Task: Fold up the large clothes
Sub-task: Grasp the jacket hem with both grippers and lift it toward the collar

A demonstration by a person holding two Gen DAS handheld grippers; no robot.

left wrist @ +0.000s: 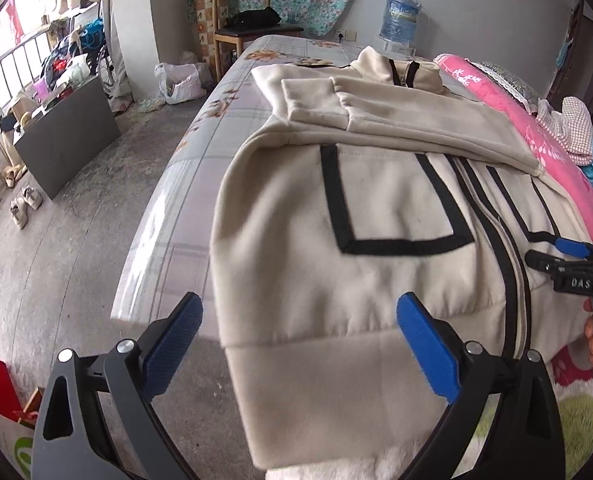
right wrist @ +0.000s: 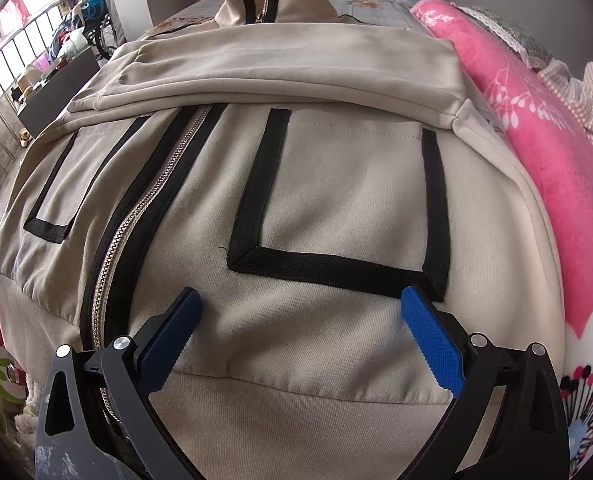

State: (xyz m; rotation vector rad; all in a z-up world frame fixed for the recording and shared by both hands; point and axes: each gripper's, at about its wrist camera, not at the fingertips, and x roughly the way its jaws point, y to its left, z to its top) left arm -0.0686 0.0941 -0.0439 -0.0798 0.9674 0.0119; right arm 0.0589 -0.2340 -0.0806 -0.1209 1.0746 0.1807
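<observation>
A cream zip-up jacket point(left wrist: 376, 272) with black-trimmed pockets lies front up on the bed, both sleeves folded across its chest point(left wrist: 396, 116). My left gripper point(left wrist: 300, 320) hovers open above the jacket's lower left hem. In the left wrist view the right gripper point(left wrist: 564, 252) shows at the far right edge, held by a hand. In the right wrist view the same jacket point(right wrist: 316, 200) fills the frame, and my right gripper point(right wrist: 300, 312) stands open above the hem band below the right pocket point(right wrist: 348, 188). The zipper point(right wrist: 144, 208) runs to the left of it.
A pink flowered blanket point(right wrist: 544, 152) lies along the jacket's right side. The bed sheet point(left wrist: 200, 168) ends at an edge on the left, with bare floor point(left wrist: 76, 240), a dark board, shoes and a wooden chair point(left wrist: 252, 28) beyond. Red bags sit at the lower left.
</observation>
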